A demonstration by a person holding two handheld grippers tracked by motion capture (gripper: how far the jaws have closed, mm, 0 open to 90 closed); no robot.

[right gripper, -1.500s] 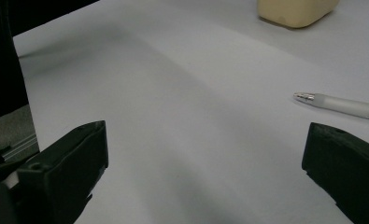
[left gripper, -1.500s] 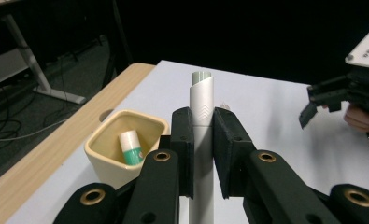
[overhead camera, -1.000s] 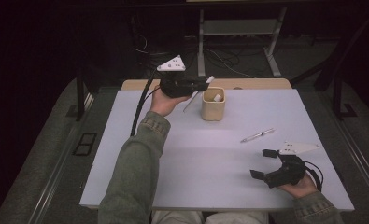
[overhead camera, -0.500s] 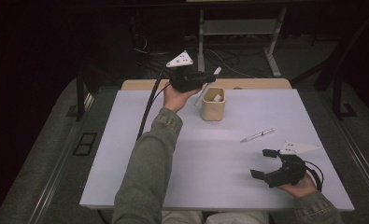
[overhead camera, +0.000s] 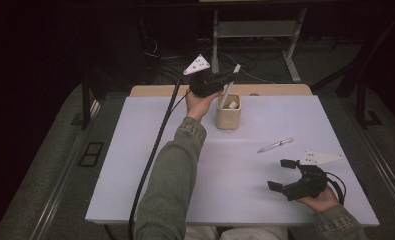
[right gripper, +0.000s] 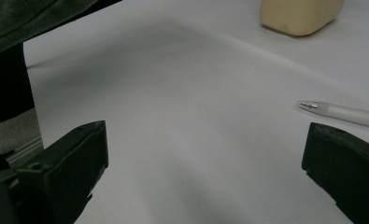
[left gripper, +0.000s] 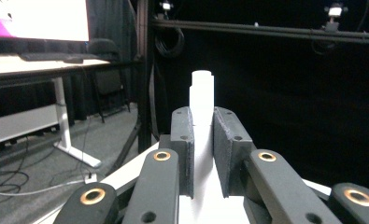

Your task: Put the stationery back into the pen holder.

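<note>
Left gripper (overhead camera: 224, 80) is clamped on a white pen (overhead camera: 229, 87), holding it tilted right above the beige cup (overhead camera: 228, 116). Right gripper (overhead camera: 285, 175) sits wide open on the table (overhead camera: 135, 150), another pen (overhead camera: 275, 145) nearby

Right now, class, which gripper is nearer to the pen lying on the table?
Right. The right gripper sits open just in front of the pen; the left gripper is far off above the cup.

Dim, dark surroundings frame an evenly lit table (overhead camera: 135, 150); a screen (left gripper: 37, 18) glares, and nearby surfaces blur softly.
</note>
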